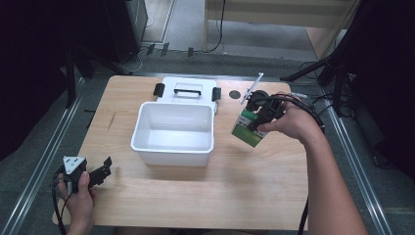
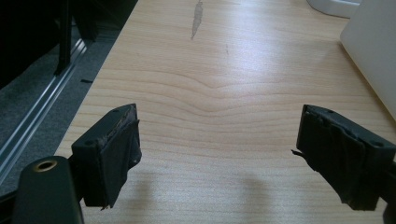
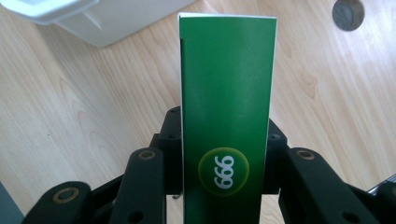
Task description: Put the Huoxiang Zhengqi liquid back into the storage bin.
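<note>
1. Now my right gripper (image 1: 258,119) pinches a green box (image 1: 248,128); in the right gripper view both jaws press its two narrow sides, and the box (image 3: 226,107) stands up between them with a round "999" mark facing the camera.
2. Box position: held off the table (image 1: 195,196), tilted, just right of the white bin (image 1: 172,132) and apart from it. No part of the box touches the bin.
3. My right hand (image 1: 293,122) wraps the gripper body; its cable loops behind the wrist.
4. Bin: open, inside bare white, sitting mid-table. Its lid (image 1: 187,89) lies flat just behind it, black handle up, black latches at both ends.
5. A dark round spot (image 1: 235,94) sits in the tabletop behind the box; the right gripper view shows it at top right (image 3: 348,13).
6. My left gripper (image 1: 100,171) rests at the near-left corner of the table, jaws spread wide, nothing between them. The left gripper view shows bare wood between the pads (image 2: 116,154) and the bin wall (image 2: 373,51) at far right.
7. My left hand (image 1: 78,196) grips its handle.
</note>
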`<state>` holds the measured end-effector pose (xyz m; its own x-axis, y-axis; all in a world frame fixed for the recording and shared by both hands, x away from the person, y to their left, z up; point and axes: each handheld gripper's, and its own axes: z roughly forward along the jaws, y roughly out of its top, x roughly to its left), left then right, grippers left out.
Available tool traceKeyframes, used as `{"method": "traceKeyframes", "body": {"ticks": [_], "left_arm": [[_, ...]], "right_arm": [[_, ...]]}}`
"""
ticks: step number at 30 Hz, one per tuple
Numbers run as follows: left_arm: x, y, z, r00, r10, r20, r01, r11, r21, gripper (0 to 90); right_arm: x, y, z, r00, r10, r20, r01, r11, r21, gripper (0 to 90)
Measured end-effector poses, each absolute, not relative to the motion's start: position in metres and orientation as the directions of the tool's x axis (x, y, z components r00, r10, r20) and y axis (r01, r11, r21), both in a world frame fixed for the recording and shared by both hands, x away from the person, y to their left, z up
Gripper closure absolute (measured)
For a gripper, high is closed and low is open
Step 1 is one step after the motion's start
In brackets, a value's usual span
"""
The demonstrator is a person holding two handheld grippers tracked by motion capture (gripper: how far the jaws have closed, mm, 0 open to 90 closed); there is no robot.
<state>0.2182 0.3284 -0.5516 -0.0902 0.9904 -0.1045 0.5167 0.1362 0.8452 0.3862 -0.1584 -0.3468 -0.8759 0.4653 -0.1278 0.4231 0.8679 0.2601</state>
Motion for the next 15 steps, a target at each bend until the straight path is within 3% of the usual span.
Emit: {"method": "traceKeyframes", "body": {"ticks": [15], "left_arm": [[0.218,0.329,-0.552,-0.093,0.99,-0.108,0.515,0.141,0.846,14.2]], "right_arm": [[0.383,-0.146,-0.309,-0.872,0.469,-0.139,0.412,0.857,0.31,63.9]]}}
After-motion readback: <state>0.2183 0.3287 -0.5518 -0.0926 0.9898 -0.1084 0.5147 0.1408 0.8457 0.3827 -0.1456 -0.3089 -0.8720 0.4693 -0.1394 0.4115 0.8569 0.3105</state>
